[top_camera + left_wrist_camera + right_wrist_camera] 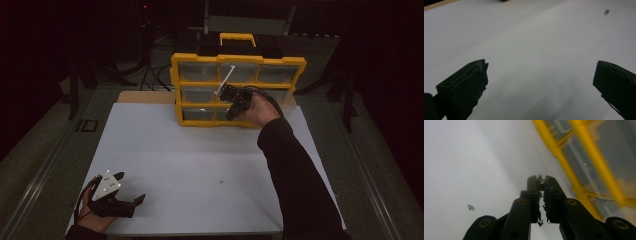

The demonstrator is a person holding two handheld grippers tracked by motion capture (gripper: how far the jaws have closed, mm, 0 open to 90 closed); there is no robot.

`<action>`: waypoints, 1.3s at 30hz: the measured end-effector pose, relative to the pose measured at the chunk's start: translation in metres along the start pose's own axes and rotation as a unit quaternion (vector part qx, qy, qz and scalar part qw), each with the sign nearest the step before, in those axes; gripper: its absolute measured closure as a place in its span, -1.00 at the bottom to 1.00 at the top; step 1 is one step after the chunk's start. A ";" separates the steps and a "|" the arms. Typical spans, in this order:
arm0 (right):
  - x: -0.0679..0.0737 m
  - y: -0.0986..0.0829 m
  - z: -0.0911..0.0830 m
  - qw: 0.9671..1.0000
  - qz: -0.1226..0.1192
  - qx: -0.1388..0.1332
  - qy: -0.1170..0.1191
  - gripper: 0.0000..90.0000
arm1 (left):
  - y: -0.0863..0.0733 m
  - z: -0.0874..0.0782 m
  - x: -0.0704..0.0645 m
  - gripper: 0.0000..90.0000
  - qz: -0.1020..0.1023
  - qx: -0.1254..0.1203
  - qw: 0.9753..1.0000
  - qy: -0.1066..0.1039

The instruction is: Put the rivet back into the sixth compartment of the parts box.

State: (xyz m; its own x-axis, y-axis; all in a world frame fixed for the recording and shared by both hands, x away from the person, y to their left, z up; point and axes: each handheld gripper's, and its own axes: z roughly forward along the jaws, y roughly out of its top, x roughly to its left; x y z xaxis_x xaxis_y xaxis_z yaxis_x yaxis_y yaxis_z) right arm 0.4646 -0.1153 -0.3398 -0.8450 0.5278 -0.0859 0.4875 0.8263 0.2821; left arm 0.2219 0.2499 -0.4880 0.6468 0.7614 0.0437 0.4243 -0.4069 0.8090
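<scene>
My right gripper (541, 180) is shut on a small shiny metal piece (540, 180) pinched at its fingertips. In the high view a hand holds this right gripper (231, 103) up close to the front of a yellow and black drawer organizer (237, 61) with clear drawers. Its yellow frame (579, 187) runs past on the right in the right gripper view. My left gripper (131, 187) rests low at the near left of the white table (165, 150). Its left gripper (541, 65) jaws stand wide open with nothing between them.
A second small metal piece (220, 181) lies loose on the white table, and it is the small metal piece (607, 11) (470, 207) in both gripper views. The organizer stands at the table's far edge. Dark floor and cables surround the table.
</scene>
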 end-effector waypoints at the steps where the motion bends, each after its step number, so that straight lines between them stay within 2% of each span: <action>1: -0.005 0.002 -0.004 1.000 0.006 -0.007 0.000 0.84 | 0.000 0.000 0.000 -0.99 0.000 0.000 1.000 0.000; 10: -0.024 0.008 -0.030 0.999 0.039 -0.034 -0.015 0.84 | 0.000 -0.001 0.000 -0.99 0.000 0.000 1.000 -0.001; 15: -0.035 0.002 -0.043 0.997 0.058 -0.032 -0.026 0.84 | 0.000 -0.001 0.000 -0.99 0.000 0.001 1.000 0.000; 20: -0.049 -0.008 -0.055 0.995 0.085 -0.027 -0.042 0.84 | 0.000 -0.001 0.000 -0.99 0.001 0.000 1.000 0.000; 26: -0.061 -0.023 -0.069 0.992 0.105 -0.017 -0.062 0.84 | 0.000 -0.001 0.000 -0.99 0.000 0.000 1.000 0.000; 39: -0.082 -0.059 -0.079 0.986 0.142 -0.003 -0.083 0.84 | 0.000 -0.001 0.000 -0.99 0.000 0.000 1.000 0.002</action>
State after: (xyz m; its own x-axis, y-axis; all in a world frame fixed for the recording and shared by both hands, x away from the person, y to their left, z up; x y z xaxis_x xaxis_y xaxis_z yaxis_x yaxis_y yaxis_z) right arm 0.4873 -0.2229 -0.2736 -0.6272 0.7629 -0.1569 0.6974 0.6398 0.3230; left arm 0.2215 0.2504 -0.4877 0.6451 0.7627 0.0459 0.4233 -0.4068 0.8095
